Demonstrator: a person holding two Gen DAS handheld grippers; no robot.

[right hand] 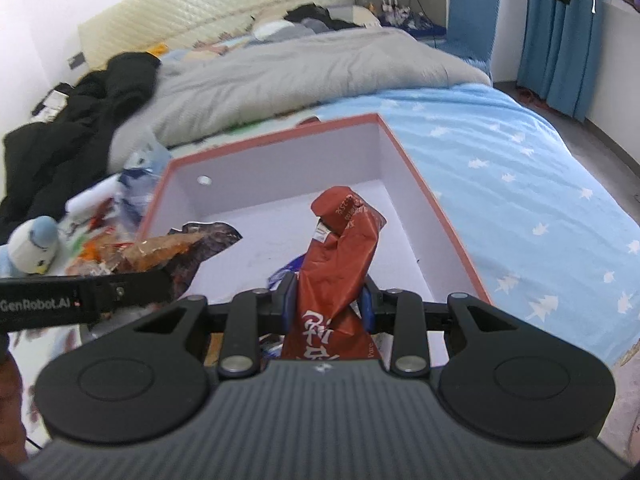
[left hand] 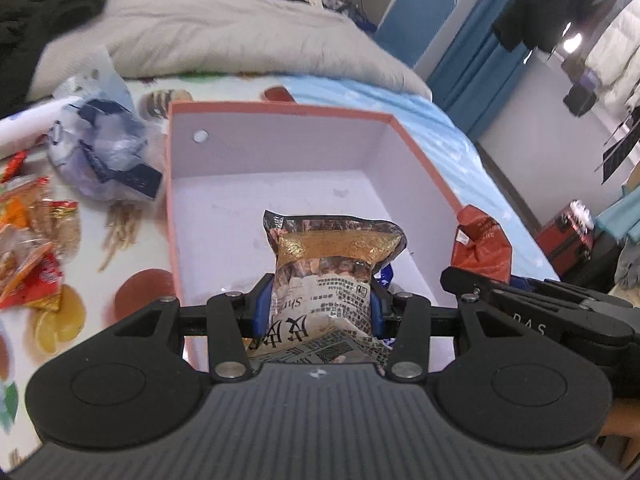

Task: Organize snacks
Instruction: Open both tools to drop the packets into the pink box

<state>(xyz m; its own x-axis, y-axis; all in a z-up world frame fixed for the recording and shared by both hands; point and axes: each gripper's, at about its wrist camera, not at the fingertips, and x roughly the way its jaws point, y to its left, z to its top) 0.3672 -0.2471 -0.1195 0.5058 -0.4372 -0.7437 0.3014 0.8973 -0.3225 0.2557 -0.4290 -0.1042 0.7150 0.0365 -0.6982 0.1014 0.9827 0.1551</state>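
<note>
In the left wrist view the left gripper (left hand: 320,304) was held low centre, pointed forward over the near edge of the open box (left hand: 280,152), its blue pads (left hand: 260,304) closed narrow against both sides of a clear-and-gold snack packet (left hand: 332,272). The packet stood roughly upright between the fingers, top end above the box floor; its lower end was cut off behind the gripper body. At right of the frame the right gripper's black side was seen just beside the box's right wall, w/ the red packet (left hand: 482,244) sticking up above it.

In the right wrist view the right gripper (right hand: 326,304) was likewise at low centre, aimed into the box (right hand: 440,216), pads pinched on a crumpled red snack packet (right hand: 340,256) that rose upright and twisted; the bottom part was hidden by the gripper. The left gripper's arm (right hand: 84,296) crossed the left edge, the gold packet (right hand: 176,248) carried at its tip over the box's left wall.

A blue wrapper (right hand: 286,270) showed partly behind the red packet, mostly hidden; whether it lay on the box floor could not be told. More snacks (left hand: 28,240) were piled at left on the printed sheet (left hand: 120,256), blurred, beside a plastic bag (left hand: 104,152). A plush toy (right hand: 34,248) sat at the left edge. The grey duvet (right hand: 304,72) lay behind the box.
</note>
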